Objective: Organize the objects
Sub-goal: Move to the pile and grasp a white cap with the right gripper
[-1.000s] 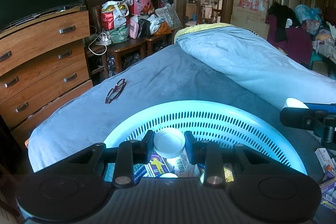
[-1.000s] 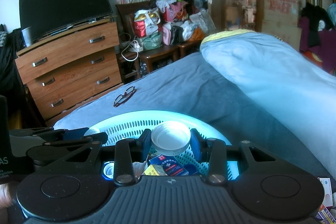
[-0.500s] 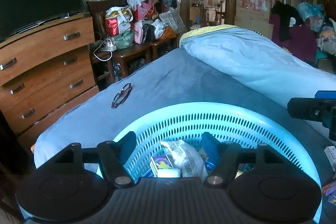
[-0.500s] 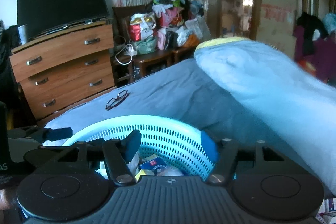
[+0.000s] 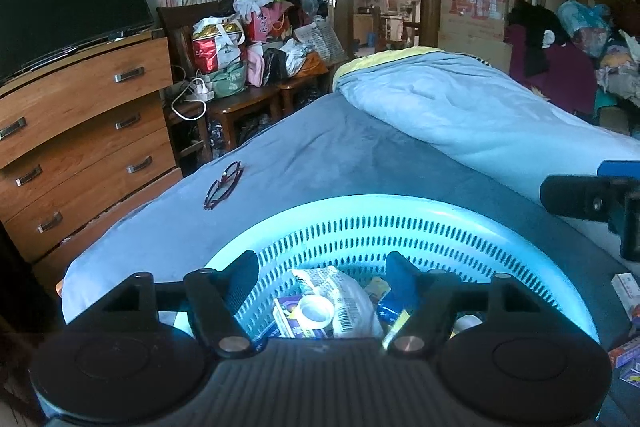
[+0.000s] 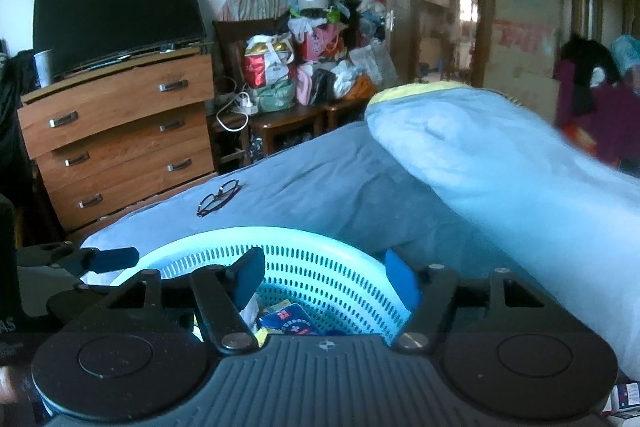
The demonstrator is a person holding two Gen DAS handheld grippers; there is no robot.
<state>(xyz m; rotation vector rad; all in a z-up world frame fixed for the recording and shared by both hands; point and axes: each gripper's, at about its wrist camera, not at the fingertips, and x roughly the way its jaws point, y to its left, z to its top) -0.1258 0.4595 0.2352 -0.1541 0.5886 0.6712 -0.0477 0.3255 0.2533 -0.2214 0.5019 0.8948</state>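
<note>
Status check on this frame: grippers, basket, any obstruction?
Left gripper open, empty. Right gripper open, empty. Basket on bed, holding packets and a white bottle. Nothing blocking.

My left gripper (image 5: 322,281) and right gripper (image 6: 322,277): black ribbed housings, twin round discs, silver pivot screws, blue pads (image 6: 400,279) on black fingers.

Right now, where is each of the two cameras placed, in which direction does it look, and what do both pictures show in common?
Left wrist: sits on the left gripper, over the round light-blue perforated plastic basket; open jaws and the right gripper show.
Right wrist: sits on the right gripper, at the basket's right side; open jaws and the left gripper show.
Shared: the basket, dark-framed eyeglasses on the blue bed, brown wooden dresser.
</note>
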